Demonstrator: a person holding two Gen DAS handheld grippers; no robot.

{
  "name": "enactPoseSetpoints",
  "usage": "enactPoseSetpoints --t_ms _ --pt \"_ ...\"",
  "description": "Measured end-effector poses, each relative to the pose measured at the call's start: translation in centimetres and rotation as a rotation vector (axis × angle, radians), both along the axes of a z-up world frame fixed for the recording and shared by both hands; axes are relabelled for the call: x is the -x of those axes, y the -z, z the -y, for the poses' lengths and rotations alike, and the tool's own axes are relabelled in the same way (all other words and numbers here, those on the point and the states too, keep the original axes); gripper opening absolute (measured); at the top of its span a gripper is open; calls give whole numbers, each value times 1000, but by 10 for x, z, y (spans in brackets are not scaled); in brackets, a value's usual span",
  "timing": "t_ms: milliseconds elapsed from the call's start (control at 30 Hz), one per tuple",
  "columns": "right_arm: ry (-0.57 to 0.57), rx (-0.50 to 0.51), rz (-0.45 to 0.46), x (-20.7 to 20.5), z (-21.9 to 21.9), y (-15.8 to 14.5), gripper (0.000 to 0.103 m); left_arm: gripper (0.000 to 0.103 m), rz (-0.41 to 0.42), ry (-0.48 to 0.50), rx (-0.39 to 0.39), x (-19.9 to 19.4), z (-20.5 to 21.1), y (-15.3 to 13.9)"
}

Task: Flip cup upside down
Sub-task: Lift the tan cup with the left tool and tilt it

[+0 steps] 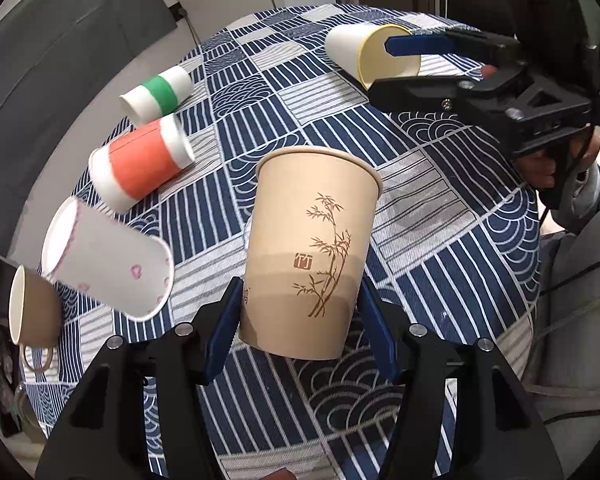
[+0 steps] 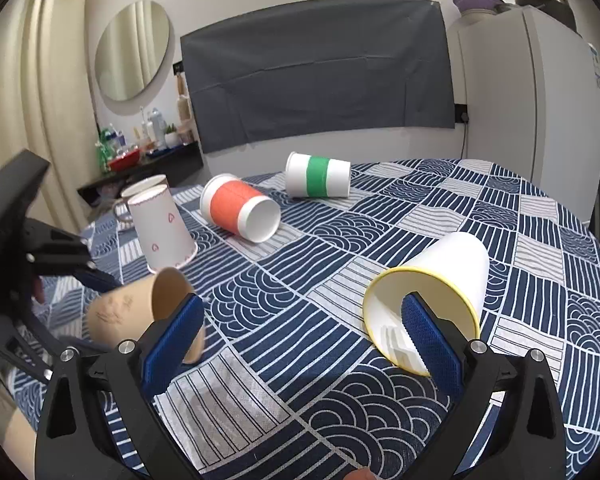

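My left gripper [image 1: 298, 320] is shut on a tan paper cup with a bamboo print [image 1: 308, 248], gripped near its base and held off the table; the cup also shows at the left of the right wrist view [image 2: 140, 316], tilted with its mouth toward the camera. My right gripper [image 2: 300, 336] is open, with its right finger [image 2: 424, 332] inside the mouth of a white cup with a yellow rim [image 2: 440, 280] that lies on its side. That cup and the right gripper [image 1: 396, 64] also show at the top right of the left wrist view, on the yellow-rimmed cup [image 1: 352, 50].
On the blue patterned tablecloth [image 2: 380, 208] lie an orange-banded cup [image 2: 236, 212] and a green-banded cup [image 2: 320, 176] on their sides. A white cup with pink hearts [image 2: 162, 232] stands upside down. A mug [image 2: 140, 190] stands behind it near the table edge.
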State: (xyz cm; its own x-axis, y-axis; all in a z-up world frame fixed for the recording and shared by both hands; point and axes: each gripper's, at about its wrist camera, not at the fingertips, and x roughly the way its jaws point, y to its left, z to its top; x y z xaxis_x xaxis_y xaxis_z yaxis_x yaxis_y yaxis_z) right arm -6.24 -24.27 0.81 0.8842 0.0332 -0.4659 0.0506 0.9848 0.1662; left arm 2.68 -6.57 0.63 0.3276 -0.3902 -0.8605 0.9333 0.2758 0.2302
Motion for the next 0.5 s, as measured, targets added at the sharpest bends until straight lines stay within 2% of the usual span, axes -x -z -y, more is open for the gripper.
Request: enactPoseSetpoints --t_ms 300,367,433,500 --pt "-19 -76 -27 -6 12 3 95 59 -7 21 -1 -2 23 3" --pt "-28 -74 -29 -6 11 3 95 66 -6 8 -16 -3 25 6" --pt "-39 -61 -31 -6 8 3 95 81 -7 -8 -26 -4 23 6" --pt "-71 -50 -48 -8 5 2 95 84 -10 -23 -19 -3 16 3"
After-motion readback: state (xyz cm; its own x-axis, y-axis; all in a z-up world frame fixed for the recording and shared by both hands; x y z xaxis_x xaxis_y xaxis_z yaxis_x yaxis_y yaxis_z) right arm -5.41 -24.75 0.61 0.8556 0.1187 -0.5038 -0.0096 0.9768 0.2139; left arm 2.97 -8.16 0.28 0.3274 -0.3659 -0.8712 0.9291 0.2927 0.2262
